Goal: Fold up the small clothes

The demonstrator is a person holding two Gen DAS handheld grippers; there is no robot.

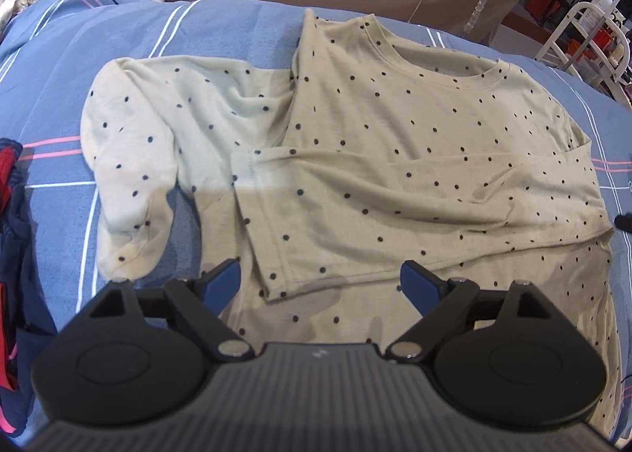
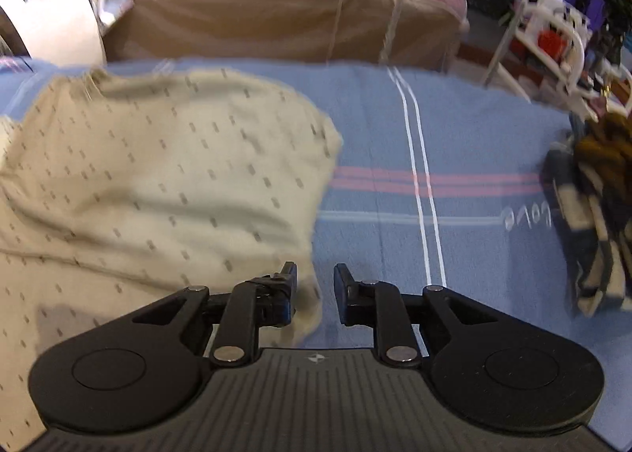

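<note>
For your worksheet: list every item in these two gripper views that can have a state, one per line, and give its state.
Polka-dot shirt: spread on the bed, one sleeve folded across the body, the other lying out to the side.
Left gripper: open wide, nothing between its jaws.
Right gripper: partly open, shirt edge between the jaws, not pinched.
Blue striped bedsheet: laid flat.
Dark garments: heaped at the sheet's edge.

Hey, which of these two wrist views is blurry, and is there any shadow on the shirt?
Left wrist view: sharp; the beige polka-dotted shirt shows crisp round dots, with a darker shadow band over its near part by the left gripper. Right wrist view: motion-blurred; the dots smear into short dashes and the blue striped bedsheet looks soft.
</note>
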